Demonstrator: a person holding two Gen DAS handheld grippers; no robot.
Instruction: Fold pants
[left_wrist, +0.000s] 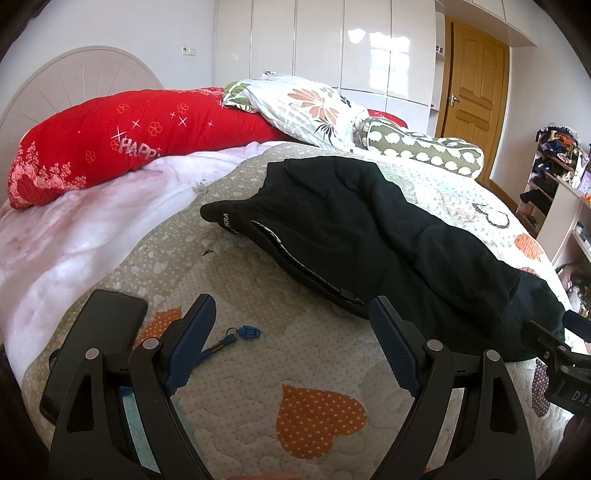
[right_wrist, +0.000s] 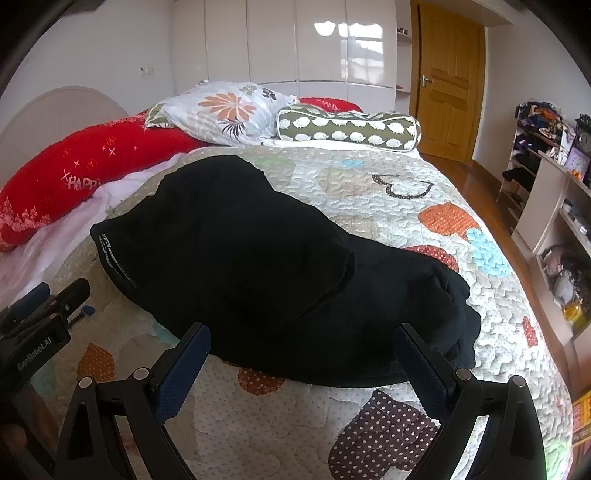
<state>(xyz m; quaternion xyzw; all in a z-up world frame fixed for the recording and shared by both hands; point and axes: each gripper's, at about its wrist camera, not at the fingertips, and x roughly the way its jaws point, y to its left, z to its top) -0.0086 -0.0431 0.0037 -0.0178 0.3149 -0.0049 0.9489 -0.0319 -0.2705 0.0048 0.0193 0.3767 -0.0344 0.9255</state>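
Note:
Black pants lie folded lengthwise on the quilted bed cover, waistband to the left, legs bunched to the right. They also show in the right wrist view. My left gripper is open and empty, hovering just in front of the waist end with its zip pocket. My right gripper is open and empty, just in front of the leg end. The left gripper shows at the left edge of the right wrist view.
A black phone and a blue key lie on the quilt left of the pants. A red pillow, a floral pillow and a green bolster sit at the bed's head. Shelves stand at the right.

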